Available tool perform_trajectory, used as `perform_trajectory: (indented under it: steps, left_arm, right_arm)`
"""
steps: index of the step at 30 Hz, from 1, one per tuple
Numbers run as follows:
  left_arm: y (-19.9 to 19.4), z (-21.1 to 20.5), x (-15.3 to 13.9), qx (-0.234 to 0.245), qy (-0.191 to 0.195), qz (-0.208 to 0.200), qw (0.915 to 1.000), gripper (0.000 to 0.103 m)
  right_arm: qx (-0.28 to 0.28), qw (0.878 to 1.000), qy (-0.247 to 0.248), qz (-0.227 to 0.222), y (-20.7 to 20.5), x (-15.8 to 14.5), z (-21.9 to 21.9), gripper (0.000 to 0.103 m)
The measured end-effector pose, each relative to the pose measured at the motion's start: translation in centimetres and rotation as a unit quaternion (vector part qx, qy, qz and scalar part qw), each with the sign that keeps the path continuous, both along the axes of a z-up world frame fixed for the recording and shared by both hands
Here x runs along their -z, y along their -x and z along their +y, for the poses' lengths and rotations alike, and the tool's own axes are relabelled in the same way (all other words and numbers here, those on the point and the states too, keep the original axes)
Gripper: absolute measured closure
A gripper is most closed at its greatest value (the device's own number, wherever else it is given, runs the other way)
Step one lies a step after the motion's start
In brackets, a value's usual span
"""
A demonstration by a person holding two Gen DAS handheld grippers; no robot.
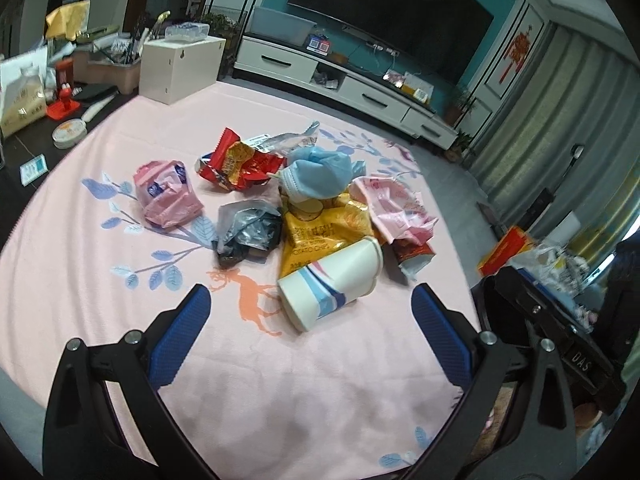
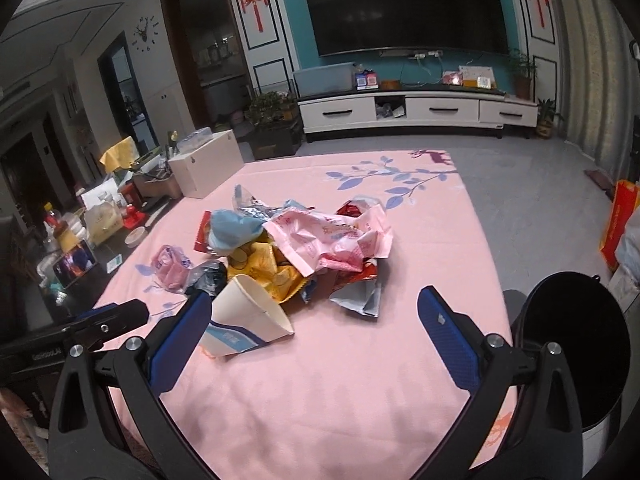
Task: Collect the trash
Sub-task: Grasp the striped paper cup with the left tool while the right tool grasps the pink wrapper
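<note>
A heap of trash lies in the middle of the pink tablecloth (image 1: 280, 380). It holds a white paper cup (image 1: 332, 284) on its side, a yellow chip bag (image 1: 316, 232), a blue face mask (image 1: 316, 176), a red wrapper (image 1: 236, 160), a black bag (image 1: 248, 232) and pink wrappers (image 1: 168, 196). My left gripper (image 1: 312, 304) is open, its blue pads just short of the cup on either side. The right gripper (image 2: 316, 312) is also open and holds nothing, with the cup (image 2: 248, 320) near its left pad. A black trash bin (image 2: 576, 344) stands at the table's right edge.
A white box (image 1: 180, 68) and cluttered bottles and boxes (image 2: 80, 232) fill the dark table to the left. A TV (image 2: 404, 4) and white cabinet (image 2: 416, 114) stand beyond on the grey floor. A red bag (image 2: 618, 220) sits to the right.
</note>
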State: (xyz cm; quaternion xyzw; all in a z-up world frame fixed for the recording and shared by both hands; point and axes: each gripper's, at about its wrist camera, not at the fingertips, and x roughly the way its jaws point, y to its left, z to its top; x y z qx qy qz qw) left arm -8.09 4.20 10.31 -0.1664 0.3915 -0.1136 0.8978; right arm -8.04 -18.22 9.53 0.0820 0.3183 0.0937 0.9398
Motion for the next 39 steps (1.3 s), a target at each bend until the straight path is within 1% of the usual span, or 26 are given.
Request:
perform_trajectory:
  steps: [2, 4, 6, 8, 10, 11, 13, 15, 17, 19, 20, 21, 22, 23, 25, 27, 28, 29, 30, 34, 36, 39]
  left_arm:
    - [-0.4, 0.5, 0.4, 0.007, 0.024, -0.002, 0.9997, 0.010]
    - [-1.3, 0.8, 1.5, 0.016, 0.045, 0.007, 0.9988, 0.014]
    - [-2.0, 0.6, 2.5, 0.020, 0.048, 0.019, 0.9985, 0.018]
    - [-3.1, 0.1, 3.9, 0.023, 0.047, 0.030, 0.9982, 0.019]
    - [-3.8, -0.4, 4.8, 0.027, 0.050, 0.039, 0.9976, 0.019]
    - [-4.3, -0.8, 5.5, 0.032, 0.053, 0.048, 0.9969, 0.019]
    - [-4.9, -1.3, 6.2, 0.038, 0.056, 0.058, 0.9960, 0.019]
    - [-5.5, -1.9, 6.9, 0.041, 0.051, 0.063, 0.9959, 0.019]
    - [-6.1, -2.5, 7.3, 0.044, 0.046, 0.061, 0.9961, 0.019]
    - [-6.5, -2.9, 7.8, 0.047, 0.046, 0.066, 0.9957, 0.019]
    - [-6.8, -3.0, 8.0, 0.047, 0.047, 0.069, 0.9954, 0.019]
    - [-6.9, -3.2, 8.2, 0.048, 0.048, 0.071, 0.9952, 0.019]
    - [-7.0, -3.3, 8.2, 0.050, 0.048, 0.072, 0.9950, 0.022]
    - [-7.1, -3.4, 8.2, 0.050, 0.049, 0.071, 0.9950, 0.025]
    - [-7.3, -3.7, 8.4, 0.052, 0.046, 0.073, 0.9949, 0.034]
    - [-7.4, -4.1, 8.5, 0.053, 0.041, 0.075, 0.9949, 0.041]
    - [-7.4, -4.3, 8.6, 0.051, 0.036, 0.075, 0.9952, 0.046]
    - [-7.4, -4.5, 8.6, 0.051, 0.034, 0.074, 0.9953, 0.049]
    - [-7.2, -4.8, 8.6, 0.054, 0.035, 0.074, 0.9952, 0.052]
    - [-7.0, -5.4, 8.4, 0.051, 0.031, 0.066, 0.9960, 0.054]
    - [-6.6, -5.7, 8.3, 0.046, 0.036, 0.062, 0.9964, 0.054]
    - [-6.1, -5.9, 6.9, 0.058, 0.045, 0.045, 0.9963, 0.054]
  right_arm:
    - [0.004, 1.000, -0.009, 0.008, -0.6, 0.0, -0.3, 0.003]
    - [-0.003, 1.000, -0.024, 0.018, -1.7, -0.1, -0.7, 0.003]
    - [-0.012, 0.999, -0.039, 0.035, -3.5, -0.1, -1.0, 0.004]
    - [-0.016, 0.998, -0.035, 0.049, -5.3, 0.0, -1.2, 0.006]
    - [-0.010, 0.997, -0.022, 0.072, -8.0, 0.4, -1.4, 0.012]
    - [-0.006, 0.996, -0.026, 0.082, -8.9, 0.7, -1.6, 0.014]
    - [0.007, 0.993, -0.052, 0.109, -11.4, 1.5, -2.6, 0.018]
    - [0.003, 0.988, -0.069, 0.137, -13.4, 2.5, -2.9, 0.019]
    - [-0.011, 0.987, -0.058, 0.150, -14.9, 3.4, -2.3, 0.019]
    - [-0.016, 0.987, -0.026, 0.159, -15.8, 4.3, -1.4, 0.019]
    - [-0.017, 0.986, -0.012, 0.163, -16.1, 4.7, -1.0, 0.021]
    - [-0.019, 0.986, -0.005, 0.166, -16.2, 5.2, -0.7, 0.027]
    - [-0.024, 0.985, -0.008, 0.169, -16.3, 5.5, -0.6, 0.033]
    - [-0.028, 0.984, -0.015, 0.173, -16.2, 5.8, -0.6, 0.035]
    - [-0.028, 0.985, -0.021, 0.170, -16.2, 6.1, -0.8, 0.045]
    - [-0.032, 0.984, -0.026, 0.172, -16.1, 6.2, -0.9, 0.052]
    - [-0.032, 0.984, -0.024, 0.171, -15.9, 6.1, -0.9, 0.066]
    - [-0.034, 0.984, -0.022, 0.173, -15.7, 6.1, -0.9, 0.076]
    - [-0.036, 0.984, -0.026, 0.175, -15.5, 6.2, -0.9, 0.076]
    - [-0.042, 0.985, -0.034, 0.165, -14.1, 5.9, -0.9, 0.078]
    - [-0.038, 0.986, -0.037, 0.158, -13.4, 5.5, -1.1, 0.079]
    - [-0.032, 0.989, -0.052, 0.135, -11.6, 4.1, -1.9, 0.079]
